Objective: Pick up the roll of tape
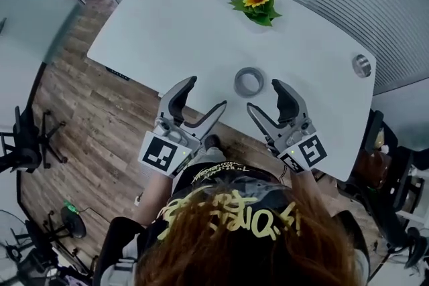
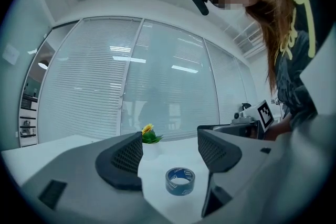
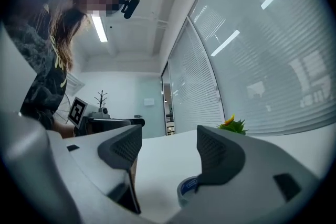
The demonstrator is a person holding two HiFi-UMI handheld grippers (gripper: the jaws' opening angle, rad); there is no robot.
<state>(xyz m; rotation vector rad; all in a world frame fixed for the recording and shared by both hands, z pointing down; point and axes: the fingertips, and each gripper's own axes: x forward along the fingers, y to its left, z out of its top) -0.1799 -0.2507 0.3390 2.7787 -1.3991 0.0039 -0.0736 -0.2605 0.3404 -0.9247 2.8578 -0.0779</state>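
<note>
White table (image 1: 167,23) with tape roll (image 1: 249,82), wood floor (image 1: 87,110)

Office interior. A white worktop (image 1: 167,23) stands on a wood-plank floor (image 1: 74,100). Glass walls with lowered blinds (image 2: 94,92) close the far side. A swivel chair (image 1: 30,140) stands at the left, and a strip ceiling light (image 3: 98,28) hangs overhead.

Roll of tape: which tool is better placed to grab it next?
Left, probably. The roll of tape lies ahead, centred between the open jaws of the left tool; in the right gripper view it sits half hidden behind one jaw of the open right tool, off its line.
</note>
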